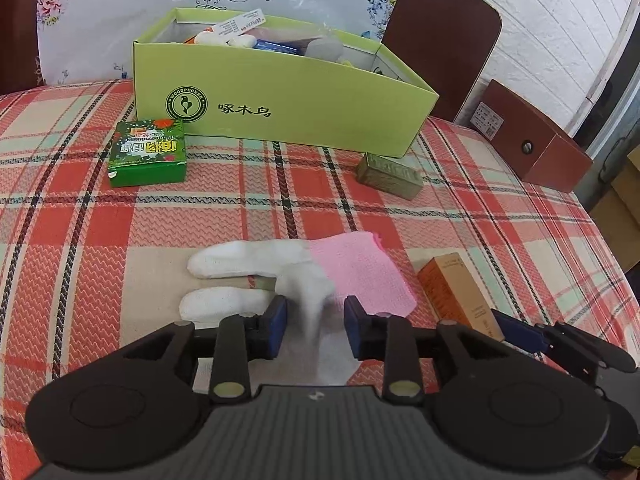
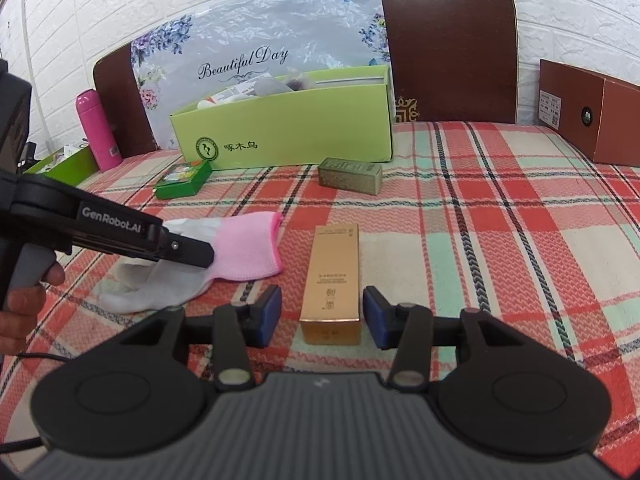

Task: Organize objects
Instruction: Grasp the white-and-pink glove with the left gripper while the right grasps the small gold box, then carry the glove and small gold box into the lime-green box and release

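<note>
A white glove with a pink cuff lies on the plaid tablecloth, and part of its fabric rises blurred between the blue pads of my left gripper. The pads stand apart from the fabric, so the gripper is open. In the right wrist view the left gripper hovers over the glove. A tall gold carton lies flat between the pads of my right gripper, with a gap on each side, so that gripper is open too. In the left wrist view the carton lies right of the glove.
A lime shoe box holding several items stands at the back. Before it lie a small green box and an olive bar-shaped box. A brown box sits at the right edge and a pink bottle at the far left.
</note>
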A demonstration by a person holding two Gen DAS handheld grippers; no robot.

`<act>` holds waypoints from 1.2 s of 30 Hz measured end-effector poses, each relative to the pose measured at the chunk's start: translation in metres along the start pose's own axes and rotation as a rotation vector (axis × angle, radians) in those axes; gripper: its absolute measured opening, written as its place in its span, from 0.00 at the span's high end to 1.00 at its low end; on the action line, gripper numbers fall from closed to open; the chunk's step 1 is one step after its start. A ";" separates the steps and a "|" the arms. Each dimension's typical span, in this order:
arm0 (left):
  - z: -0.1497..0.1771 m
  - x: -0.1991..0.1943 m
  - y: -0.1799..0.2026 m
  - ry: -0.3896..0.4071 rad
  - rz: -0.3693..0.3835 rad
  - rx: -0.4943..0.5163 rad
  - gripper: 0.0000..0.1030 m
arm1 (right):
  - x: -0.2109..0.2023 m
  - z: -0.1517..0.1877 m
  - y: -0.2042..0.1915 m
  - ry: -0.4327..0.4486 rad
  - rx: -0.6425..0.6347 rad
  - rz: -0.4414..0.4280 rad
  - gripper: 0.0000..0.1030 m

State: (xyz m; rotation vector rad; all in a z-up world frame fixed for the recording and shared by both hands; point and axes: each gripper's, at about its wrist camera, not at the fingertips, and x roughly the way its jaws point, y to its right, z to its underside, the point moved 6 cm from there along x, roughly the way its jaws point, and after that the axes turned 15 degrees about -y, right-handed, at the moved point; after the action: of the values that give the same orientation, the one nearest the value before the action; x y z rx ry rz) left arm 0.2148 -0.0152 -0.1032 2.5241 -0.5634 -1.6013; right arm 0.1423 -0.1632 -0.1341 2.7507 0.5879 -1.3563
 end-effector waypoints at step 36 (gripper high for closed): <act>-0.134 -0.121 0.024 0.359 0.067 0.029 0.97 | -0.066 -0.143 -0.017 0.384 -0.114 0.003 0.72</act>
State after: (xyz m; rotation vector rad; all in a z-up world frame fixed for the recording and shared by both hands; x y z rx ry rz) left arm 0.2822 -0.0093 0.0664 2.6896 -0.6199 -1.0859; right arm 0.2085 -0.1431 0.0080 2.9267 0.6483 -0.7647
